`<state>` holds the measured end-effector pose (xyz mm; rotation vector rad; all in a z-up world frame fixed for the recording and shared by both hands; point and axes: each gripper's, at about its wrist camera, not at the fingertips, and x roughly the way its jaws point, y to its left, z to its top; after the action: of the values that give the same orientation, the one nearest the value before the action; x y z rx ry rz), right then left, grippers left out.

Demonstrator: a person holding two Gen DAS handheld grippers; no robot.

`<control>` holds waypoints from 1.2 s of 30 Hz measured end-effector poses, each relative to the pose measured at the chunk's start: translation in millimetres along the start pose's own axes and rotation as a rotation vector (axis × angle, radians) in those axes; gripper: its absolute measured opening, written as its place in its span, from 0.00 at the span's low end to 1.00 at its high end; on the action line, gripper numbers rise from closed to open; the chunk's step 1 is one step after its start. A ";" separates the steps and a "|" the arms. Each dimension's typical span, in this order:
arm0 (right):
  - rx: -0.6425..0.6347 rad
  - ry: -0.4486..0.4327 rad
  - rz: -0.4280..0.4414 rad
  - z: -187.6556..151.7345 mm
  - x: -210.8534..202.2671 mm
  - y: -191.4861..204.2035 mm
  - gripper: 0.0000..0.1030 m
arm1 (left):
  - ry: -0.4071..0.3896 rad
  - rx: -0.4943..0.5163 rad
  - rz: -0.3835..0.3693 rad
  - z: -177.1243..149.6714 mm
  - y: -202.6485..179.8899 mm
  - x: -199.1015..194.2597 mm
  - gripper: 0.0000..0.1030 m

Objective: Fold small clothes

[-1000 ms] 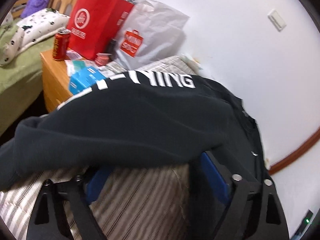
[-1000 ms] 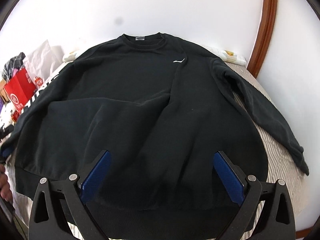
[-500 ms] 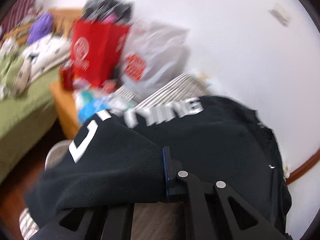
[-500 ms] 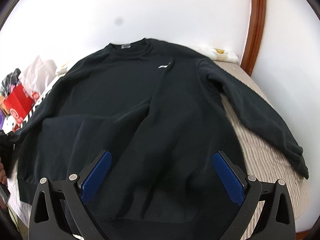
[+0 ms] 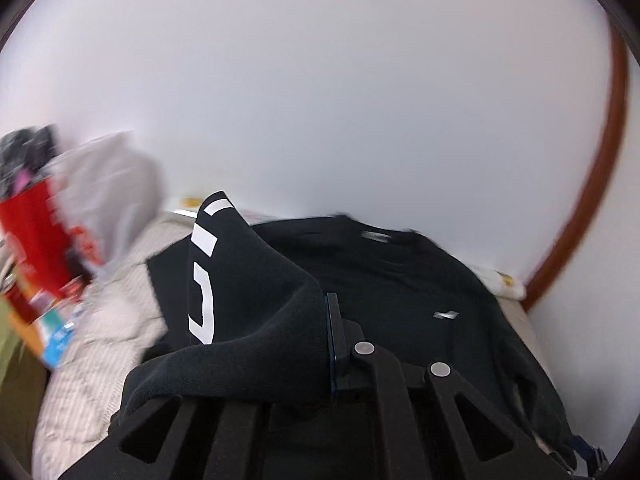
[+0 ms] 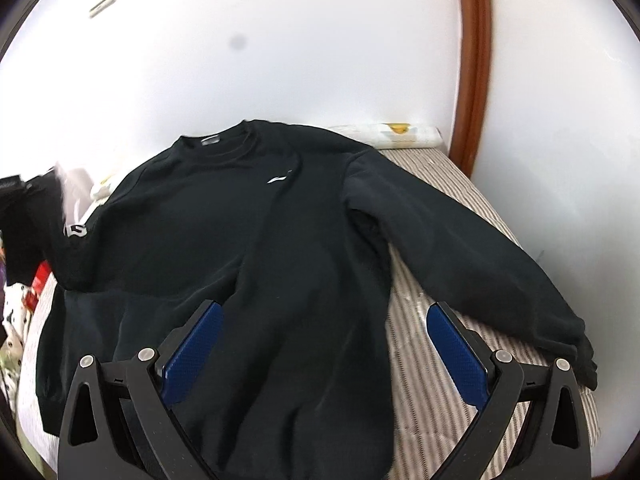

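A black sweatshirt [image 6: 248, 240] lies face up on a striped mattress [image 6: 436, 360], collar toward the wall; it also shows in the left wrist view [image 5: 400, 292]. My left gripper [image 5: 326, 344] is shut on the cuff of the sleeve with white lettering [image 5: 240, 300] and holds it lifted over the body of the sweatshirt. That raised sleeve shows at the left of the right wrist view [image 6: 72, 236]. My right gripper [image 6: 324, 352] is open and empty above the sweatshirt's lower right side. The other sleeve [image 6: 460, 252] lies spread out to the right.
A white wall stands close behind the mattress, with a brown wooden frame [image 6: 474, 60] at the right. A red bag [image 5: 32, 240] and a grey plastic bag [image 5: 108, 196] stand on a bedside table at the left. A folded white item [image 6: 392, 136] lies at the mattress head.
My left gripper has closed on the lettered sleeve's cuff, lifted it and swung it right over the sweatshirt. My right gripper has drifted right and stays open.
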<state>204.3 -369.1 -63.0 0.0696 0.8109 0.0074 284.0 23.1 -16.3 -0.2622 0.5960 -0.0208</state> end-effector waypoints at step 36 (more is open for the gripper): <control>-0.282 0.026 0.154 2.5 39.4 132.1 0.90 | 0.219 0.077 0.026 -101.1 70.9 -32.0 0.66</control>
<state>235.9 -236.1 -81.3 -0.1356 0.8219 0.2677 197.1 70.6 -96.8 -0.1787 0.8143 -0.0479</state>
